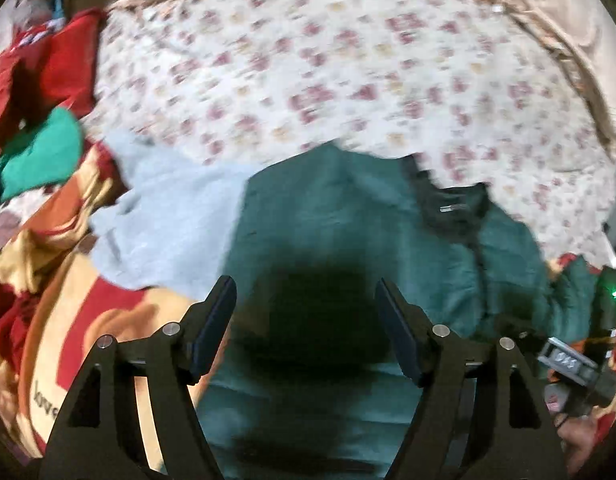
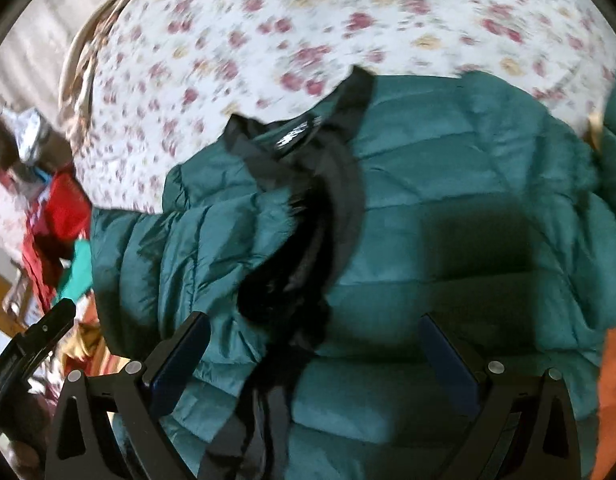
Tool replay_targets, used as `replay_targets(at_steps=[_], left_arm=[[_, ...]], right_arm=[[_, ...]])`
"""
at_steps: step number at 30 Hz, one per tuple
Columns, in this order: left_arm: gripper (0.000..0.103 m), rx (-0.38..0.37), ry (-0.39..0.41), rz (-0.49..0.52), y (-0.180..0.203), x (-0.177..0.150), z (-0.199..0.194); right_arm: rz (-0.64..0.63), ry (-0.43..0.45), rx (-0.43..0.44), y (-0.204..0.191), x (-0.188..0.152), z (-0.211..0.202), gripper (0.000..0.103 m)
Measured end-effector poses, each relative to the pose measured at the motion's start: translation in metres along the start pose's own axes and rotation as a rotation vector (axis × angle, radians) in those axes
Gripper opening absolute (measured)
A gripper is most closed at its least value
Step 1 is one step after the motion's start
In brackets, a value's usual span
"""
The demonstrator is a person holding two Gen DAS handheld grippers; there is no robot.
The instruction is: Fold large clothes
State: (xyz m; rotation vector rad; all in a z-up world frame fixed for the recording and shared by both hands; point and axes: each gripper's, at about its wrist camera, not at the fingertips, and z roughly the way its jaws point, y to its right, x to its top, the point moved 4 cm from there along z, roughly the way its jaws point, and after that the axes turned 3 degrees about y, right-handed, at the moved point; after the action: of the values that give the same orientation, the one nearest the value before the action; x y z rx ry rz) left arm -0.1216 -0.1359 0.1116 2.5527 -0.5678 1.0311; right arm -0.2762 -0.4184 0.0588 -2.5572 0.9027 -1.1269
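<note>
Black fingers of the left gripper (image 1: 305, 332) stand spread apart over the teal quilted puffer jacket (image 1: 348, 232), nothing between them; the jacket lies on the white floral bedsheet (image 1: 308, 60), with a pale grey garment (image 1: 167, 216) touching its left edge and a red and cream blanket (image 1: 67, 312) beside that; a bite taken here could catch the grey cloth too and drag it into the fold; from the right wrist, the right gripper (image 2: 316, 364) is likewise spread and empty above the jacket, its black collar lining (image 2: 316, 200) flopped open just ahead; slick padded fabric may slip out, or only the lining lift
</note>
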Motion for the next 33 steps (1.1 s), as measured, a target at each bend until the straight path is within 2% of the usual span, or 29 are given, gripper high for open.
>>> replay_targets(at_steps=[1, 3, 4, 5, 6, 7, 9, 12, 14, 17, 19, 21, 24, 25, 26, 27, 30, 33], left_arm=[[0.072, 0.019, -0.019, -0.008, -0.008, -0.002, 0.007], [0.072, 0.039, -0.039, -0.025, -0.018, -0.006, 0.019], [0.072, 0.057, -0.055, -0.025, -0.020, -0.009, 0.029], [0.072, 0.065, -0.072, -0.023, -0.022, -0.011, 0.036], [0.072, 0.066, -0.090, -0.025, -0.022, -0.014, 0.044], [0.072, 0.062, -0.098, -0.027, -0.020, -0.016, 0.049], [0.072, 0.060, -0.106, -0.023, -0.018, -0.017, 0.055], [0.072, 0.037, -0.107, -0.008, -0.008, -0.017, 0.059], [0.072, 0.027, -0.105, 0.001, 0.002, -0.018, 0.062], [0.072, 0.028, -0.116, 0.023, 0.016, -0.019, 0.070], [0.072, 0.040, -0.131, 0.043, 0.024, -0.024, 0.080], [0.072, 0.055, -0.177, 0.058, 0.029, -0.031, 0.092], [0.072, 0.054, -0.159, 0.045, 0.028, -0.031, 0.087], [0.072, 0.049, -0.149, 0.045, 0.027, -0.030, 0.083], [0.072, 0.048, -0.139, 0.046, 0.027, -0.028, 0.080], [0.072, 0.052, -0.123, 0.046, 0.025, -0.026, 0.076], [0.072, 0.056, -0.095, 0.047, 0.024, -0.018, 0.070], [0.072, 0.059, -0.093, 0.040, 0.025, -0.015, 0.075]], right_arm=[[-0.010, -0.001, -0.012, -0.003, 0.002, 0.005, 0.102], [-0.018, -0.005, -0.003, -0.010, 0.009, 0.018, 0.089], [-0.015, -0.015, 0.008, -0.012, 0.011, 0.027, 0.075], [-0.014, -0.031, 0.016, -0.013, 0.012, 0.034, 0.048], [-0.017, -0.056, 0.027, -0.016, 0.011, 0.043, 0.034], [-0.041, -0.079, 0.010, -0.019, 0.009, 0.049, 0.026], [-0.108, -0.043, -0.009, -0.028, 0.010, 0.040, 0.019], [-0.205, 0.083, -0.062, -0.029, 0.019, 0.001, 0.018], [-0.223, 0.154, -0.116, -0.017, 0.027, -0.026, 0.017], [-0.203, 0.176, -0.218, 0.012, 0.036, -0.040, 0.017], [-0.175, 0.162, -0.306, 0.039, 0.040, -0.033, 0.017], [-0.151, 0.129, -0.347, 0.061, 0.037, -0.020, 0.017], [-0.100, 0.060, -0.299, 0.077, 0.035, 0.002, 0.018], [-0.084, 0.061, -0.286, 0.077, 0.038, 0.000, 0.027], [-0.073, 0.074, -0.288, 0.076, 0.039, -0.005, 0.043], [-0.062, 0.109, -0.299, 0.076, 0.042, -0.015, 0.048], [-0.083, 0.190, -0.302, 0.058, 0.042, -0.041, 0.050], [-0.185, 0.162, -0.225, 0.028, 0.032, -0.047, 0.050]])
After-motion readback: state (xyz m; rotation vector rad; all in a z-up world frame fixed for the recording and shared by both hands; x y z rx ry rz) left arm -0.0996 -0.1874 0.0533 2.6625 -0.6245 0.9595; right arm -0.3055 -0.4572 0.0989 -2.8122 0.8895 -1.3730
